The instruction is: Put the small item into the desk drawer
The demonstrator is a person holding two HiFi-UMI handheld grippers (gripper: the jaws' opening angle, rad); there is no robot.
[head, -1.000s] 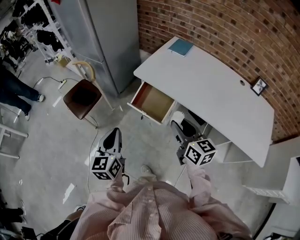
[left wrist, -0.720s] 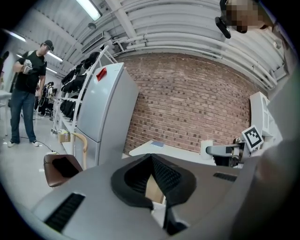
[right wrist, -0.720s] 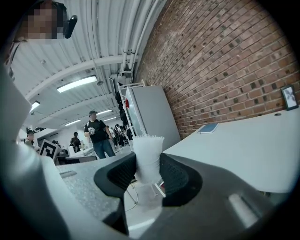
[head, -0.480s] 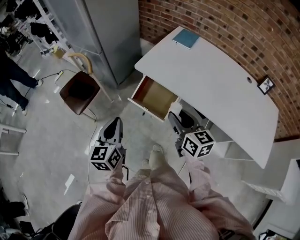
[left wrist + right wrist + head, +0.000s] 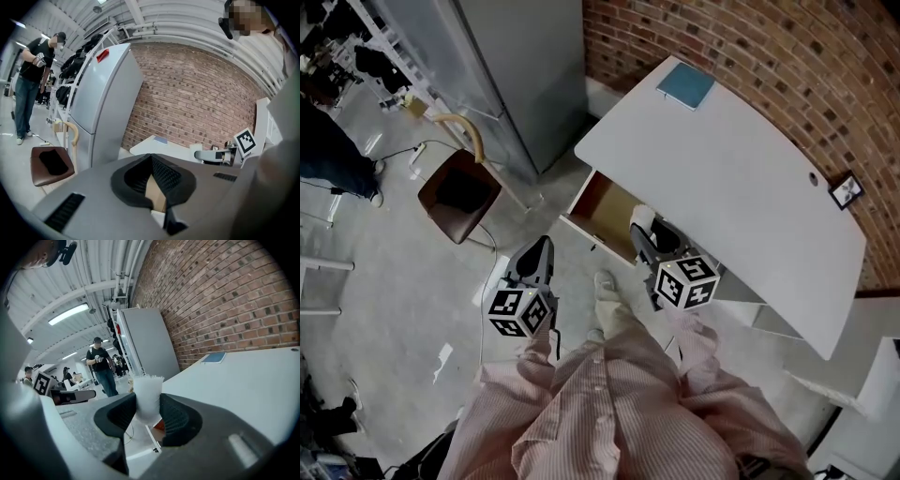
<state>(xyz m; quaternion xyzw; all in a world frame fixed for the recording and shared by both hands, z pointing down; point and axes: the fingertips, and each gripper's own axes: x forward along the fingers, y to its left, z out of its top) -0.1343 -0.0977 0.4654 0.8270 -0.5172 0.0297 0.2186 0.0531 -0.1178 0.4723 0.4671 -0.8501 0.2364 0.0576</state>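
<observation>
Head view: the right gripper [image 5: 639,234] holds the white small item [image 5: 642,217] at the right end of the open drawer [image 5: 602,208], beside the near edge of the worktop [image 5: 741,178]. The left gripper [image 5: 535,261] hangs over the floor [image 5: 403,281], left of the drawer.
Left gripper view: jaws together, nothing between them.
Right gripper view: jaws clamped on the small item.

Grey fridge [image 5: 506,66], brown chair [image 5: 457,192] nr it, brick wall [image 5: 769,56], blue notebook [image 5: 685,86]
</observation>
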